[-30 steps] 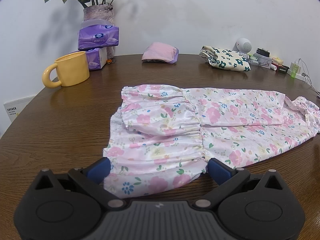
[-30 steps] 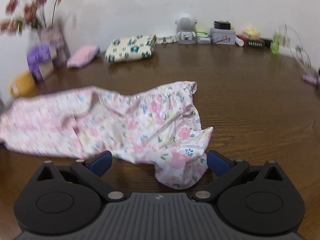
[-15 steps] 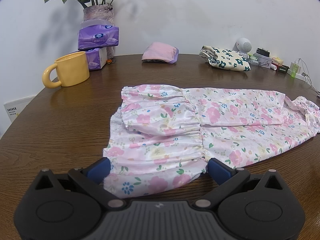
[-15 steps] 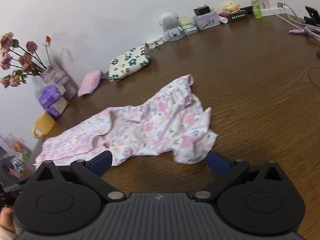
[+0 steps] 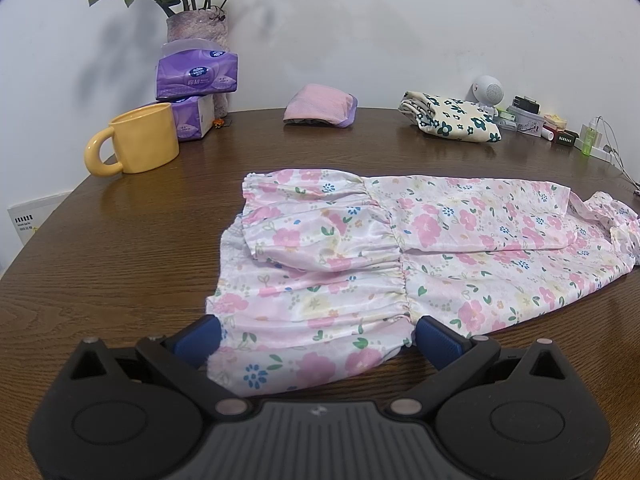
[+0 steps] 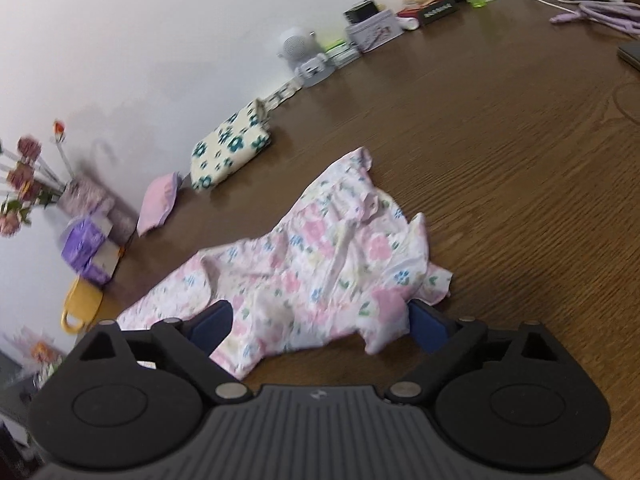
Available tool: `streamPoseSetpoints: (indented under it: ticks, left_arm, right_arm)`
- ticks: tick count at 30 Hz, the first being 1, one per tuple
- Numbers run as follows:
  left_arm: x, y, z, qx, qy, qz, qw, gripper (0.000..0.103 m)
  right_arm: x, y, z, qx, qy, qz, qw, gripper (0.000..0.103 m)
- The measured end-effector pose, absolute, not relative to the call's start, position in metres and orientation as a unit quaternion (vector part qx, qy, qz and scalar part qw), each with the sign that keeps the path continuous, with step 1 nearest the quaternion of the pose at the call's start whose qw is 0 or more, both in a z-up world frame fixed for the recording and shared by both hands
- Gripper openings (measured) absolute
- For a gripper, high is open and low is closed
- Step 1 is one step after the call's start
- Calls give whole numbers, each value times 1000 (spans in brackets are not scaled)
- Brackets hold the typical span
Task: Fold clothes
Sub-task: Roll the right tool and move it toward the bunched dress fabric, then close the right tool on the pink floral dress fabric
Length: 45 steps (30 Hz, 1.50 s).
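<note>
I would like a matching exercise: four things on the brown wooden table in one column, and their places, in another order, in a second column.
Things:
1. yellow ceramic mug
2. pink floral garment
3. cream folded cloth with dark green flowers
4. pink folded cloth with purple edge

Places:
A. spread across the table's middle
B. far edge, centre, near the wall
C. left side, beside purple tissue packs
D. far right, before a white round gadget

Pairs: 1-C, 2-A, 3-D, 4-B
</note>
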State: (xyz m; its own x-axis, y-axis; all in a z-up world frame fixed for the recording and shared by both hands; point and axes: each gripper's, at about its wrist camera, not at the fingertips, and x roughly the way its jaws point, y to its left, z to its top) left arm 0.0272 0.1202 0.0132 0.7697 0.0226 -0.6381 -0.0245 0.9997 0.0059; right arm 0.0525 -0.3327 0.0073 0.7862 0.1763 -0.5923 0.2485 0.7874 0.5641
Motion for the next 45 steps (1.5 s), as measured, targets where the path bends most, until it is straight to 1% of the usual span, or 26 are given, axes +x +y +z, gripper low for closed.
streamPoseSetpoints:
  ticks: [1, 7, 12, 24, 30, 36, 38, 42, 44, 45]
  left_arm:
    - [27, 120, 13, -1, 339, 13, 941, 103]
    - [27, 120, 13, -1, 339, 13, 941, 103]
    - [27, 119, 13, -1, 339, 13, 941, 103]
    - [26, 119, 13, -1, 339, 13, 941, 103]
    - [26, 119, 13, -1, 339, 13, 941, 103]
    - [27, 119, 14, -1, 339, 13, 941, 103]
    - [27, 119, 14, -1, 339, 13, 941, 103]
    - [27, 119, 13, -1, 339, 13, 941, 103]
    - [27, 119, 13, -1, 339, 13, 941, 103]
    - [27, 119, 13, -1, 339, 13, 941, 103]
  right_arm:
    - [54, -333, 7, 327, 324, -25, 887, 90]
    - [64, -337, 3, 332, 311, -52, 889, 82]
    - [63, -341, 2, 337, 305, -61, 889, 80]
    - [59, -338, 4, 321, 307, -62, 894, 80]
    - [52, -359, 12, 327, 293, -62, 896, 82]
    - [68, -370, 3, 350, 292, -29, 890, 82]
    - [80, -366, 2, 336, 295, -27, 894, 82]
    - [101, -361, 3, 301, 305, -31, 903, 78]
    - [107, -361, 3, 287, 308, -32, 906, 74]
    - [109, -362, 3, 283, 310, -29, 907, 70]
